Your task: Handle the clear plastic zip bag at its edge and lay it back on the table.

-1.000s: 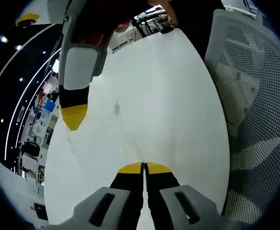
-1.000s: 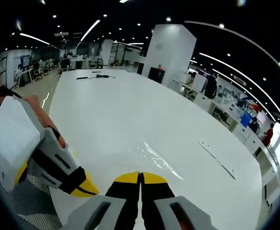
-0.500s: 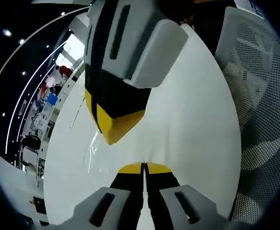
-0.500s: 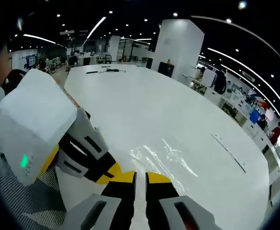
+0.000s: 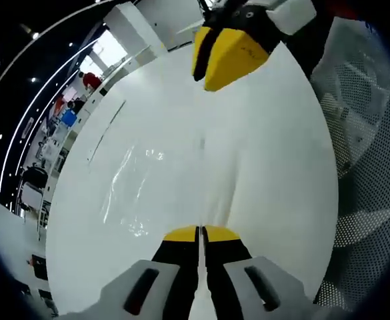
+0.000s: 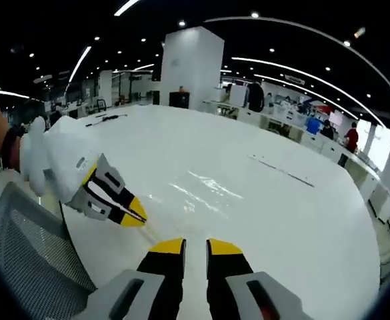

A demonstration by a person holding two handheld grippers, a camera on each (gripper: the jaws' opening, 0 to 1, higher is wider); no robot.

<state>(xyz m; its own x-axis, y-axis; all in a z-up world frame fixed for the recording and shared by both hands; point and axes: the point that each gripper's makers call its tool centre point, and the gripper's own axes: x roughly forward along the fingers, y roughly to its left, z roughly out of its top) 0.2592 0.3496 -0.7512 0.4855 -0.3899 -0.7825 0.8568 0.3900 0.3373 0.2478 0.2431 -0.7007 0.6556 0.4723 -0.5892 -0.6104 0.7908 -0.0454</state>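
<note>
Your right gripper [image 6: 195,245] has let go and is pulling back, fingers slightly parted around nothing. Your left gripper [image 5: 199,232] is staying pinched shut, empty. The zip bag [image 5: 133,190] is lying flat mid-worktop [image 5: 261,167].

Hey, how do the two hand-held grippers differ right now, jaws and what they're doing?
The left hand-held gripper has its jaws pressed together; the right hand-held gripper shows a clear gap between its jaws. The left one appears to pinch the edge of the zip bag, though the clear plastic is hard to see there; the right one holds nothing, off the table. Both have yellow tips on black jaws.
</note>
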